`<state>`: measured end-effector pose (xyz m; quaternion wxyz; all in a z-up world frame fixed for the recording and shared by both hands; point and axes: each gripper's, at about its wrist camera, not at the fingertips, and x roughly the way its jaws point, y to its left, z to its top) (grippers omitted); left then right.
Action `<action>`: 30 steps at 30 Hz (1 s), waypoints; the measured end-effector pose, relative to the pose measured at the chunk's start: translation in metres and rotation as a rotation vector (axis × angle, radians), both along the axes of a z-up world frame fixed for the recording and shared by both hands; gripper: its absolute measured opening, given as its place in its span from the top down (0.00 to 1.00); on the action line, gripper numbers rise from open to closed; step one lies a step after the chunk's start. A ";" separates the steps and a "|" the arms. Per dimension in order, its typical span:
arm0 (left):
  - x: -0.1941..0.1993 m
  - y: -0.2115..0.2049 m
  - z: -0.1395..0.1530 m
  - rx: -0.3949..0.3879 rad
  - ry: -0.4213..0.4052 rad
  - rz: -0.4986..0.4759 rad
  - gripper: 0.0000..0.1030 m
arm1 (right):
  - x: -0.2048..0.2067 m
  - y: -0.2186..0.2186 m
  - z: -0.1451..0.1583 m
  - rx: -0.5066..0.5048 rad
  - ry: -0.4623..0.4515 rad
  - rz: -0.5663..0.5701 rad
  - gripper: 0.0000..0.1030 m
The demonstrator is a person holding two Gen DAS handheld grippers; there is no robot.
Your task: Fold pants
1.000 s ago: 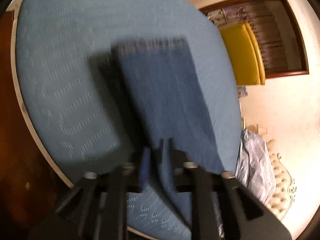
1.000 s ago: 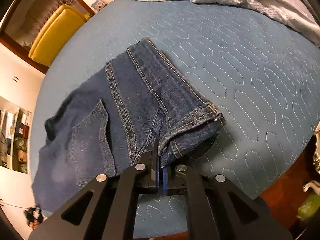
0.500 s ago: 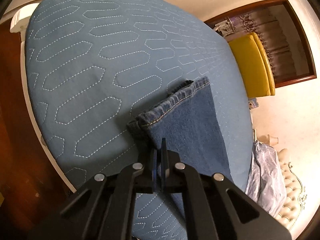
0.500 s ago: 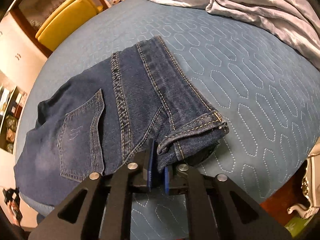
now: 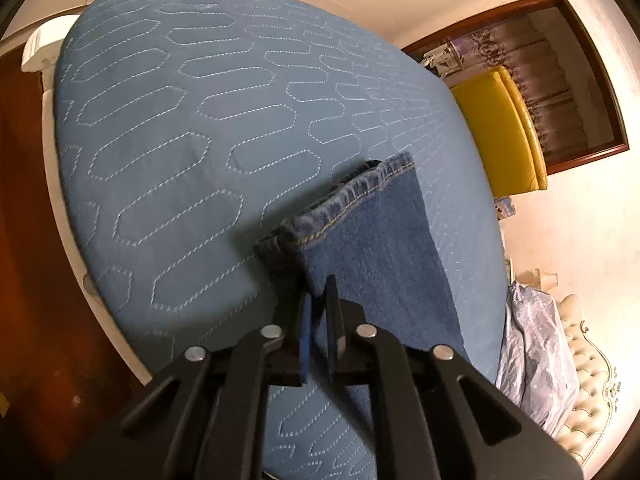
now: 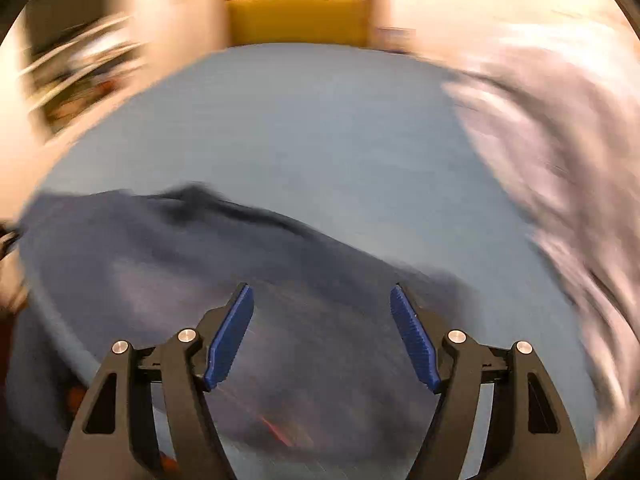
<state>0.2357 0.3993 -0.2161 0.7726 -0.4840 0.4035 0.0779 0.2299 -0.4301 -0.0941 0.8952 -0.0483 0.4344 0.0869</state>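
On the blue quilted bed (image 5: 192, 128), near its front edge, jeans (image 5: 372, 248) lie flat, hem end toward the bed's middle. Left gripper (image 5: 318, 308) opening, denim still between its pads, likely pinched. Right gripper (image 6: 322, 332) spread wide and opening, empty, above blurred jeans. Grey blanket (image 6: 560, 152) at right edge.

Pants (image 5: 372, 248): dark blue denim, hem stitched in tan thread. Bed cover (image 5: 192, 128): mid blue, quilted with pale dashed stitching in elongated hexagons. Left claw (image 5: 318, 320): black with blue pads. Right claw (image 6: 322, 336): black with ribbed blue pads. Chair (image 5: 504, 132), right of frame: yellow. Bedding (image 5: 532, 360), lower right: pale grey-lilac with small light stars. Headboard (image 5: 588, 412): cream, button-tufted.
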 end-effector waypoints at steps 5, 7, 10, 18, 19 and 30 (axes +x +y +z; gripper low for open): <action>-0.045 -0.006 0.034 0.177 0.014 -0.025 0.60 | 0.106 0.059 -0.054 0.006 0.130 0.234 0.34; -0.070 -0.007 0.047 0.241 0.017 -0.026 0.55 | 0.122 0.081 -0.064 -0.030 0.125 0.311 0.34; -0.111 -0.007 0.056 0.306 0.050 0.008 0.52 | 0.144 0.101 -0.073 0.011 0.153 0.416 0.44; -0.145 -0.019 0.058 0.324 0.115 0.066 0.52 | 0.200 0.064 -0.099 0.339 0.329 0.318 0.93; -0.139 -0.026 0.060 0.338 0.108 0.051 0.52 | 0.203 0.056 -0.104 0.383 0.340 0.286 0.94; -0.033 -0.187 0.121 0.773 -0.108 -0.360 0.39 | 0.186 0.055 -0.115 0.351 0.200 0.108 0.83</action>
